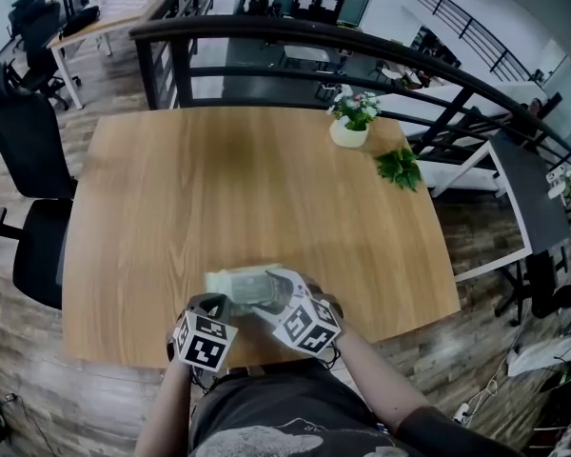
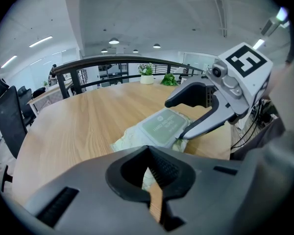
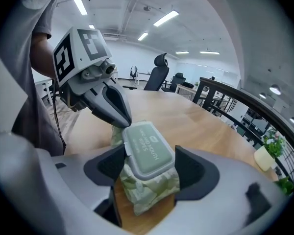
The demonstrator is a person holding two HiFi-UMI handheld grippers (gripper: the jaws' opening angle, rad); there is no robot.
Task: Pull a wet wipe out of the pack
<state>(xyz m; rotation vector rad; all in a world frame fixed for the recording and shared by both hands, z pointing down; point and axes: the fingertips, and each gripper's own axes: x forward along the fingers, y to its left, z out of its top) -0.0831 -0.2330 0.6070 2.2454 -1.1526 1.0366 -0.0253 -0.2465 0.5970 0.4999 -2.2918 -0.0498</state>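
Both grippers meet at the wipe pack (image 1: pixel 247 288), lying by the middle of the tabletop's (image 1: pixel 266 179) near edge: the right gripper's (image 3: pixel 149 166) fingers clamp its sides at the lid (image 3: pixel 148 148), while the left gripper's (image 3: pixel 120 121) fingers are pressed together, tip against the film. Light, soft and crinkly by its look, it is best held by the stiff lid, which reads "HAND AND MOUTH WIPES".

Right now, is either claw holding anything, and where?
The right gripper clamps the wet wipe pack across its two sides. The left gripper, jaws shut, touches its end; whether it grips is unclear.
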